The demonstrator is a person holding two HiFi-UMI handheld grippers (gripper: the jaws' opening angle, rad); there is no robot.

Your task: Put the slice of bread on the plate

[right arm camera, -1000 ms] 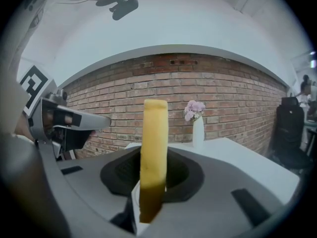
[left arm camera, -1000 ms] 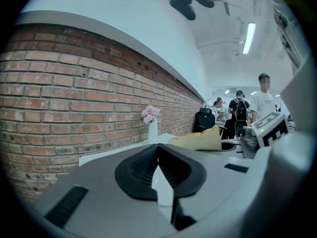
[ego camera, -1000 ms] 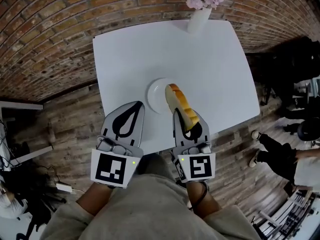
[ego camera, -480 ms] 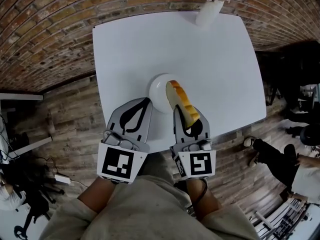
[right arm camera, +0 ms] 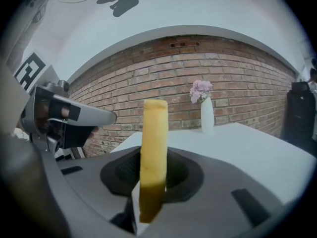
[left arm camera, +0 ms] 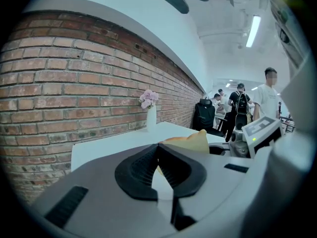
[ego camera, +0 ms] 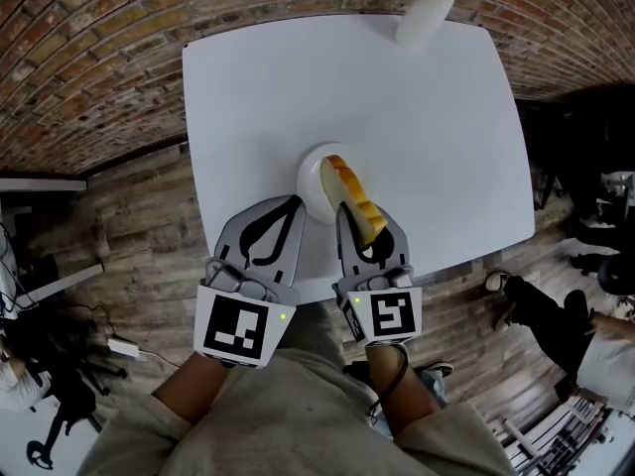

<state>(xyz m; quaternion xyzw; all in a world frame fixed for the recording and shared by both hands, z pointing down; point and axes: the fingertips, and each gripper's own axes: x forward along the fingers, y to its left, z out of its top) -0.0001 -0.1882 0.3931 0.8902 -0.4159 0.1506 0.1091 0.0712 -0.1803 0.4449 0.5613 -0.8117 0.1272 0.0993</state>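
Note:
A yellow-crusted slice of bread (ego camera: 353,196) stands on edge between the jaws of my right gripper (ego camera: 364,224), which is shut on it. The slice hangs over the near right part of a small white plate (ego camera: 309,175) on the white table (ego camera: 397,107). In the right gripper view the bread (right arm camera: 153,152) rises upright between the dark pads. My left gripper (ego camera: 294,204) hovers just left of the plate's near rim, jaws shut with nothing in them; its tips (left arm camera: 157,146) meet, and the bread (left arm camera: 190,142) shows beyond them.
A white vase with pink flowers (ego camera: 429,8) stands at the table's far edge. A brick wall (ego camera: 89,58) runs behind and to the left. The near table edge (ego camera: 317,288) lies under both grippers. Several people (left arm camera: 241,103) stand far off; someone's legs (ego camera: 551,310) are at the right.
Both grippers have sunk toward the table. The bread has come lower and further over the plate. The jaws of both stand as before.

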